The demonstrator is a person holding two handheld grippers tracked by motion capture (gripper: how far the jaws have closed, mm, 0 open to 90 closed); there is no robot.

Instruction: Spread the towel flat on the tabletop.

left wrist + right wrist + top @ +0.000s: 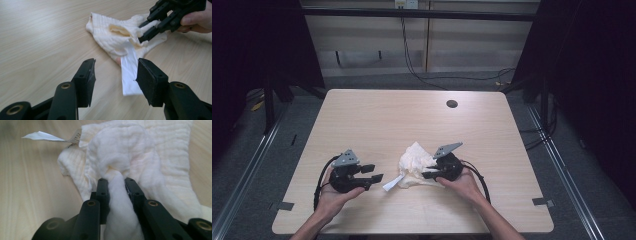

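A crumpled cream cloth (414, 162) lies on the wooden table (377, 120), with a white label (391, 184) sticking out toward the left. My right gripper (428, 175) is shut on a fold of the cloth (117, 195), its jaws pinching the fabric between them. In the left gripper view the same cloth (112, 35) sits ahead, and its label (128, 72) lies between my jaws. My left gripper (376, 173) is open, just left of the label, held in a hand. The right gripper (146, 35) shows at the upper right of that view.
A round cable hole (452, 104) sits near the table's far edge. Cables (412, 60) run down the wall behind the table. Two tape marks (543, 202) lie at the near corners. Bare wood stretches across the far half.
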